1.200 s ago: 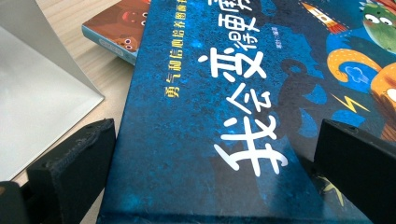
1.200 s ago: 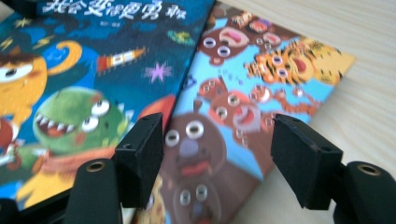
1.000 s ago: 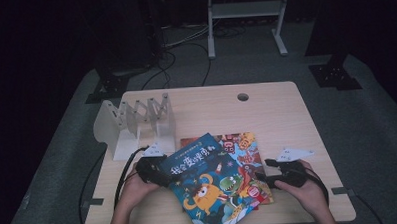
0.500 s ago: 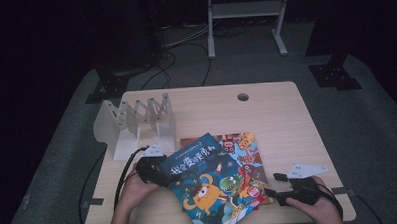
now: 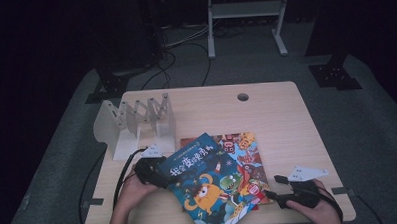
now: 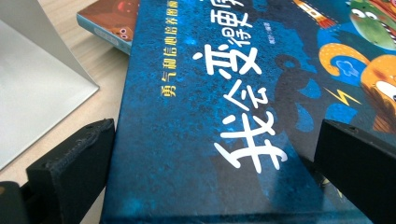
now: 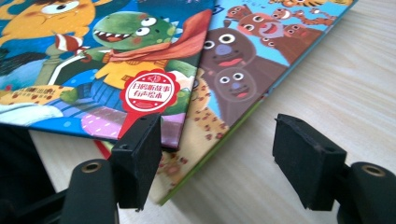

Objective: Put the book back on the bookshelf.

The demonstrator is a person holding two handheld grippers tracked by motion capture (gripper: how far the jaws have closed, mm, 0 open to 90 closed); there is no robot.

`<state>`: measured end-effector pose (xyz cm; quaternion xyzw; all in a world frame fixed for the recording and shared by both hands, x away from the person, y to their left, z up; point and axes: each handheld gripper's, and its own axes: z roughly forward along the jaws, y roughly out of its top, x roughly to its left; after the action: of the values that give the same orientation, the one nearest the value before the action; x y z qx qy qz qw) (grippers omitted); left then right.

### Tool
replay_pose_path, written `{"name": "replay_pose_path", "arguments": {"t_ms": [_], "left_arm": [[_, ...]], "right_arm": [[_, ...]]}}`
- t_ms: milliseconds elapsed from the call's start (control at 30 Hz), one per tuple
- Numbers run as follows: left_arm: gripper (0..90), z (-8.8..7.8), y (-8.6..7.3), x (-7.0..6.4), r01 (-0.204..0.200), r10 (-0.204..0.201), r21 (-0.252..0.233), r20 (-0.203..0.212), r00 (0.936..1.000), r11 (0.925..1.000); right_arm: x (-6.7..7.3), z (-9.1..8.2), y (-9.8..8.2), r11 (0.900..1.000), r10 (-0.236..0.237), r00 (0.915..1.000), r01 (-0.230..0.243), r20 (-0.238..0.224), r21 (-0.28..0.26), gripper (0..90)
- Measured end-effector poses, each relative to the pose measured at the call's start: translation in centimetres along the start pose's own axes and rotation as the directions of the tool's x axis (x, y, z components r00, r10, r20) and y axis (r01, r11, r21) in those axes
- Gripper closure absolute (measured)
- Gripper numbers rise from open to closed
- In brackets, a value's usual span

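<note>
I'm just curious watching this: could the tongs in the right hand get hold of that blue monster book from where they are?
Probably yes: the right tongs sit open at the blue book's corner, with bare table around and nothing between.

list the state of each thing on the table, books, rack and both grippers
blue book: closed, lying flat on top of the stack
lower book: closed, flat under the blue one
rack: spread out, slots bare
left gripper: jaws either side of the blue book's edge
right gripper: open, holding nothing
</note>
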<state>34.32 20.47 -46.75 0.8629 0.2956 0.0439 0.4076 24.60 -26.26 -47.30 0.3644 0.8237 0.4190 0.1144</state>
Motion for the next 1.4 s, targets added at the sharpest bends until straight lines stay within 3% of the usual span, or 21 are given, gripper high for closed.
{"name": "replay_pose_path", "arguments": {"t_ms": [267, 533, 933, 1400], "left_arm": [[0.0, 0.0, 0.1, -0.1, -0.014, 0.014, 0.014, 0.006, 0.9999, 0.9998], [0.0, -0.2, 0.2, -0.7, -0.024, 0.022, 0.054, 0.041, 0.9989, 0.9983], [0.0, 0.0, 0.3, -1.1, -0.037, 0.033, 0.065, 0.063, 0.9975, 0.9972], [0.0, -0.2, -0.3, -1.9, -0.047, 0.039, 0.073, 0.108, 0.9934, 0.9962]], "right_arm": [[-1.2, 0.7, 0.8, 1.0, 0.002, 0.9995, -0.002, 0.031, -0.001, 32.3], [-2.6, 1.4, 2.2, 1.0, -0.016, 0.9961, 0.014, 0.087, 0.026, 32.6], [-5.3, 2.9, 3.8, 0.999, 0.028, 0.9917, -0.032, 0.125, 0.028, 32.6], [-8.2, 5.3, 6.4, 0.997, 0.057, 0.9797, -0.066, 0.192, 0.042, 35.2]]}}
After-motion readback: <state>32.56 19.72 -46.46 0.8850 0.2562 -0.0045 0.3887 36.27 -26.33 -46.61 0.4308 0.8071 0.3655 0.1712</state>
